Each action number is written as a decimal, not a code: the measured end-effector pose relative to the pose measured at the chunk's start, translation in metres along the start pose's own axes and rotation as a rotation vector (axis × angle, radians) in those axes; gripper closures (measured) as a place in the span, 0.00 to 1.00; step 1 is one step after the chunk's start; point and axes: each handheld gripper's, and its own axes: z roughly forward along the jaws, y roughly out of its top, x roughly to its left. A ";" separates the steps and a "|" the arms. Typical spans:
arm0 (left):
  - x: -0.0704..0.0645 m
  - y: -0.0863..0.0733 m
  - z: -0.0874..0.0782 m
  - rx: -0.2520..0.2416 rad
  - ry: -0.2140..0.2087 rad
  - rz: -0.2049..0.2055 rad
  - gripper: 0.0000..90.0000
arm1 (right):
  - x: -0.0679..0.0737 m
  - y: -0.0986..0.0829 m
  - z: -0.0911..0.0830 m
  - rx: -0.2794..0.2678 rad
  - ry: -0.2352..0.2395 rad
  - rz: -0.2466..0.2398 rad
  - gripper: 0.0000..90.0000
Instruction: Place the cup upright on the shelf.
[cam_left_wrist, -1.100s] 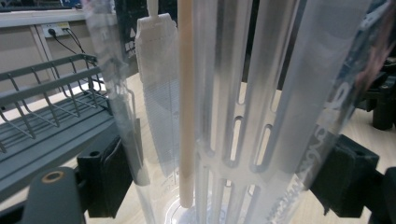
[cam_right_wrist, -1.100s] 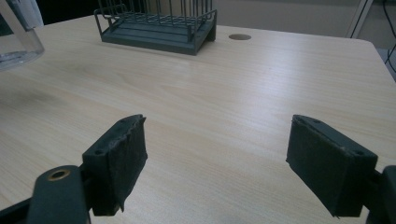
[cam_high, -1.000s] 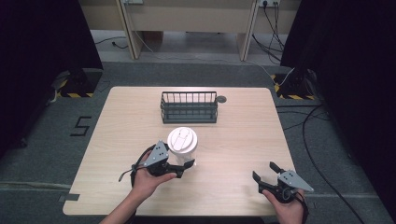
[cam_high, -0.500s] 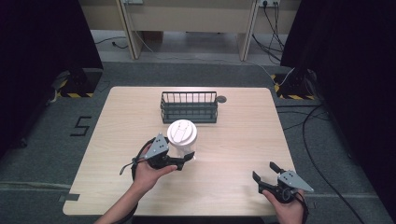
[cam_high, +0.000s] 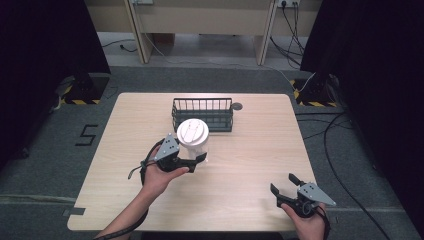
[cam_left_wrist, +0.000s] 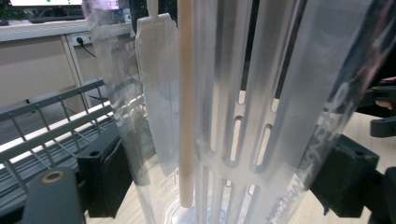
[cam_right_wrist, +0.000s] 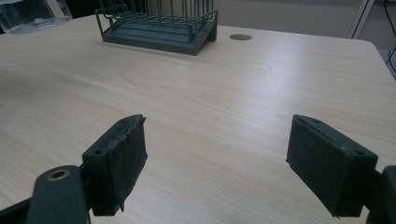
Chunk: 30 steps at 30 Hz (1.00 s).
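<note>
While the left tongs (cam_high: 199, 159) are pinching the clear lidded container (cam_high: 194, 139) by its lower wall, the container is travelling away from the person and toward the wire basket (cam_high: 202, 114): a second ago it was sitting nearer the middle of the table (cam_high: 250, 150), and now its white lid is lying just in front of the basket's near wall, slightly overlapping it from the high view. Whether the base is lifting clear of the table or sliding on it, I cannot tell from above (the left gripper view is showing the base low, with what looks like wood grain just beneath it).

From the left gripper view, the black pads (cam_left_wrist: 105, 175) are pressing on either side of the transparent wall, with a pale stick (cam_left_wrist: 186, 102) and ribbed plastic pieces standing inside.

The right tongs (cam_high: 286, 187) are resting spread at the near right corner, holding nothing and not moving between frames; their jaws are facing bare wood, with the basket far ahead.

Judgement: the carry toward the basket is under way and nearly at the rim. Placing it inside is probably calling for a lift over the near wall, since the container is standing taller than the basket.
</note>
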 end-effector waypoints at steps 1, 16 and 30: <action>0.002 0.001 0.001 0.002 0.003 0.001 0.20 | 0.000 0.000 0.000 0.000 0.000 0.000 0.23; 0.018 0.014 0.010 -0.007 0.028 0.009 0.20 | 0.000 0.000 0.000 0.001 0.001 0.000 0.23; 0.033 0.020 0.018 -0.006 0.051 0.000 0.20 | 0.000 0.000 0.000 0.000 0.002 0.003 0.23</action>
